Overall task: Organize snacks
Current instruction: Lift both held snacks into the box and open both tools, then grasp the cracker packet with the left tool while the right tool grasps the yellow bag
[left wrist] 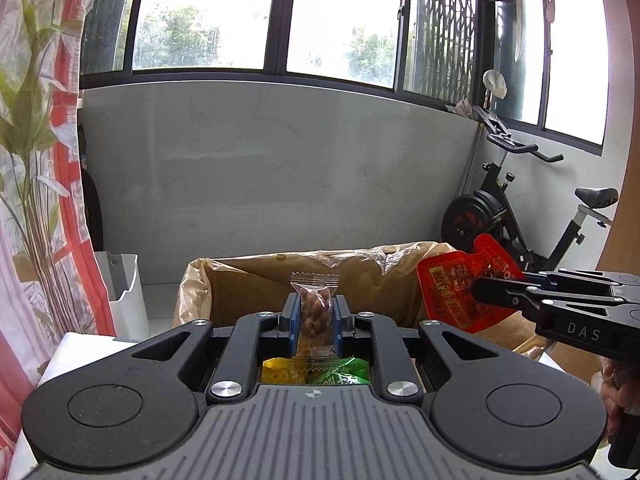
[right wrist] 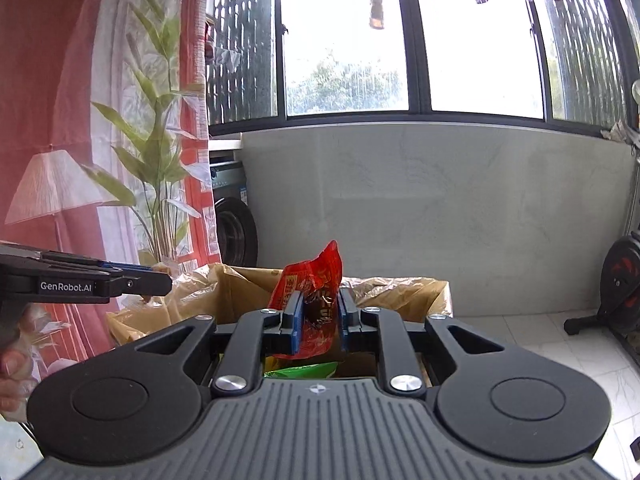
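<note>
While each tongs pinches one packet, two lie below: left tongs [left wrist: 316,312] nut packet [left wrist: 316,312], right tongs [right wrist: 319,316] red packet [right wrist: 312,292].

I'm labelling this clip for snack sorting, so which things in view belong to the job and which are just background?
Part of the job:
left gripper, shut on a clear nut packet
right gripper, shut on a red snack pouch
lined cardboard box
green and yellow packets below

Just lying about:
exercise bike
washing machine
curtain
white bin
</note>
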The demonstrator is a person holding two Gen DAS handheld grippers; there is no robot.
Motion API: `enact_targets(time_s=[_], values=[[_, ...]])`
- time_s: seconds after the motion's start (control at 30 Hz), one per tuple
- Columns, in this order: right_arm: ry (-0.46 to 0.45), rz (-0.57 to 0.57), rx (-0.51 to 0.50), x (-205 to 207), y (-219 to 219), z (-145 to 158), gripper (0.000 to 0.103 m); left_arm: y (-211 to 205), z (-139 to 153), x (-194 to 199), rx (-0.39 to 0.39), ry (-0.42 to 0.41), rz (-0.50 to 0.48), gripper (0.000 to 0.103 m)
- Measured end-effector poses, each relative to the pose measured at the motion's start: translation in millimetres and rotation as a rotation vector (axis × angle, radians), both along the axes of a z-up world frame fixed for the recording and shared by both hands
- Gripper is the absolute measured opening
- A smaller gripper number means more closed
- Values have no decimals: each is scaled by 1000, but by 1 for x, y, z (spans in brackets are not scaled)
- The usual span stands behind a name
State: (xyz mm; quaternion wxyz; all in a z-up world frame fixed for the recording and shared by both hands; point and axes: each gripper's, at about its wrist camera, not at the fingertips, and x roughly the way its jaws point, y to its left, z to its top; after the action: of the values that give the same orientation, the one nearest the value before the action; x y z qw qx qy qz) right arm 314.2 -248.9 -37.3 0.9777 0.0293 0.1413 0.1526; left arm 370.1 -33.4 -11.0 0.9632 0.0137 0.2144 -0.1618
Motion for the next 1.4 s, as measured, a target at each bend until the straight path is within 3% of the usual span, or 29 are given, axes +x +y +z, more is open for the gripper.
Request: enact_targets(time_s=[0.2,0.27,0.3,0.33,0.37,0.43,0.7,0.93,1.1,1.4], values=[[175,-5,-13,38,10,-25,19,-15,-27,36,19,106,2,19],[217,-16,-19,43,10,-31,20,-14,-32,40,5,132,9,29],[226,-23,-15,44,9,-33,21,-11,-33,41,-3,133,17,46],[228,-32,-12,42,7,-34,29,-8,-34,40,-9,120,24,55],[226,-38,-14,41,5,-34,39,-5,-34,38,-11,104,29,55],[212,-51,-19,36,1,-33,43,9,-35,32,-5,92,30,55],[32,-32,49,-15,-18,-23,43,39,-15,-21,-6,-3,56,55],[-89,-82,69,-73,-25,-43,43,73,-19,-60,20,-48,124,55],[-68,-125,67,-97,-24,-75,43,90,-34,-79,6,-42,184,55],[135,-124,19,-113,-10,-146,43,95,-86,-97,10,95,227,55]])
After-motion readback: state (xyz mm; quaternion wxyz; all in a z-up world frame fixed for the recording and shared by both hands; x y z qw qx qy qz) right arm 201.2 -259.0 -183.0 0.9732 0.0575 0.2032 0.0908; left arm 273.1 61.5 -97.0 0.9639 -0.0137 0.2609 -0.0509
